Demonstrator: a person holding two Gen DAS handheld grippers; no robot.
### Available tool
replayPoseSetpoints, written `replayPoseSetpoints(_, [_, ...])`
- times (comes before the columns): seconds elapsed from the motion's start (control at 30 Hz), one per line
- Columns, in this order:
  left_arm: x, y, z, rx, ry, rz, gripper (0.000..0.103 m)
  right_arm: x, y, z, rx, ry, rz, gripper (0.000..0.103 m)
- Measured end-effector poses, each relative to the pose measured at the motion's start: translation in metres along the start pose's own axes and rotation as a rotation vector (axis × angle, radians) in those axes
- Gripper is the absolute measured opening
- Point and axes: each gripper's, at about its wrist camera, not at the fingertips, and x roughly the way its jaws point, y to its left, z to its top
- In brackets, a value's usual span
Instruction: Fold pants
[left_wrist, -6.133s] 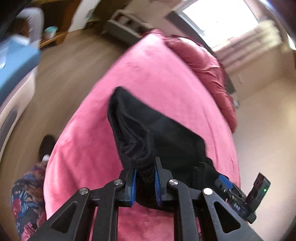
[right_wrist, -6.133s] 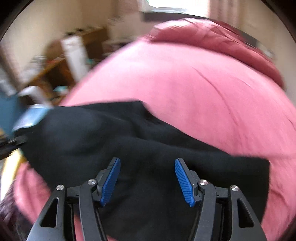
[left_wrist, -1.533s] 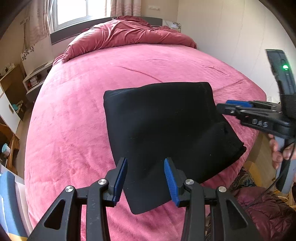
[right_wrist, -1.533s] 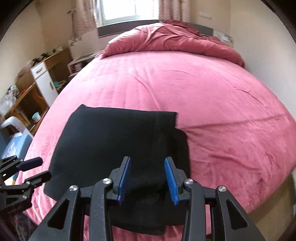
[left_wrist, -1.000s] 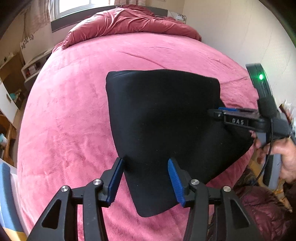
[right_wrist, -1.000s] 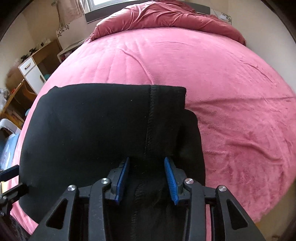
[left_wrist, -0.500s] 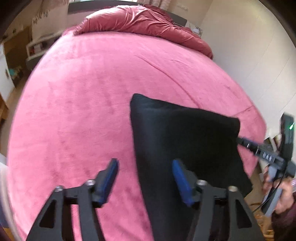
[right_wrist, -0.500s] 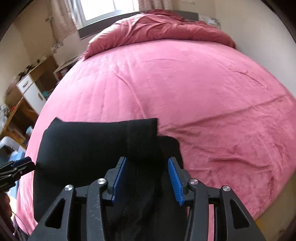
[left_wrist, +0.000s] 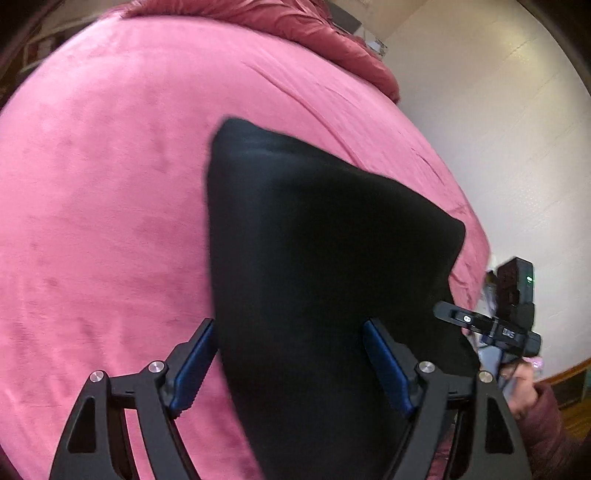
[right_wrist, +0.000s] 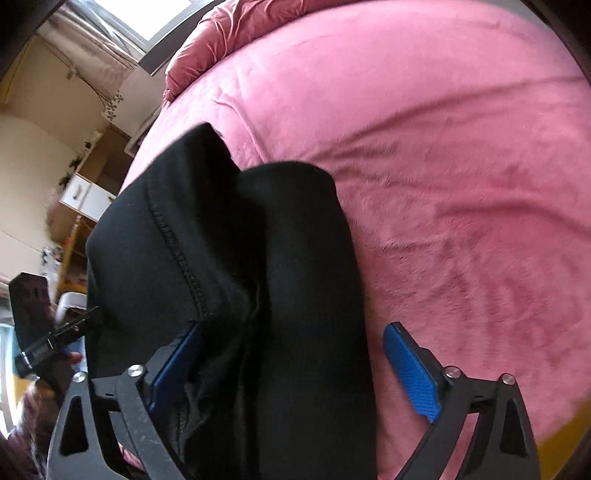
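Both grippers, left (left_wrist: 288, 363) and right (right_wrist: 295, 369), are opening, straddling the folded pants (left_wrist: 314, 258) ungripped. Soft, limp, light cloth; best pinched at near corners.

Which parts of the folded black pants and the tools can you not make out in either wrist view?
- Pants, left wrist view: near edge cut off by the frame bottom and hidden behind the left tool.
- Pants, right wrist view: left side hidden behind the right tool, whose opening jaws straddle the cloth.
- Right tool, left wrist view: its tips are too small to make out.
- Bed: blurred.
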Motion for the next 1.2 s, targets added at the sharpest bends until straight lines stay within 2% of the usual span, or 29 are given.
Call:
replayPoseSetpoints(0.1, [0.012, 0.000, -0.002, -0.005, 0.018, -0.020, 0.081, 0.007, 0.003, 0.004, -0.026, 0.016, 0.037, 0.100])
replayPoseSetpoints(0.2, [0.027, 0.004, 0.002, -0.050, 0.051, -0.068, 0.078, 0.014, 0.009, 0.007, -0.073, 0.034, 0.029, 0.097])
replayPoseSetpoints(0.3, [0.021, -0.005, -0.001, 0.011, 0.019, -0.057, 0.066, 0.014, 0.016, 0.007, -0.108, 0.039, 0.033, 0.081])
replayPoseSetpoints(0.43, [0.011, -0.014, -0.003, 0.061, -0.012, -0.070, 0.054, 0.010, 0.018, 0.001, -0.103, 0.027, 0.058, 0.069])
replayPoseSetpoints(0.6, [-0.008, -0.019, -0.003, 0.085, -0.057, -0.101, 0.050, -0.003, 0.026, -0.004, -0.105, 0.006, 0.083, 0.052])
replayPoseSetpoints(0.83, [-0.046, -0.009, -0.003, 0.101, -0.134, -0.048, 0.050, -0.006, 0.058, 0.006, -0.164, 0.004, 0.129, 0.049])
replayPoseSetpoints(1.07, [-0.080, 0.026, 0.025, 0.070, -0.219, 0.046, 0.050, 0.023, 0.114, 0.042, -0.235, -0.001, 0.179, 0.049])
replayPoseSetpoints(1.2, [-0.090, 0.046, 0.048, 0.050, -0.254, 0.106, 0.050, 0.044, 0.147, 0.065, -0.276, 0.006, 0.180, 0.049])
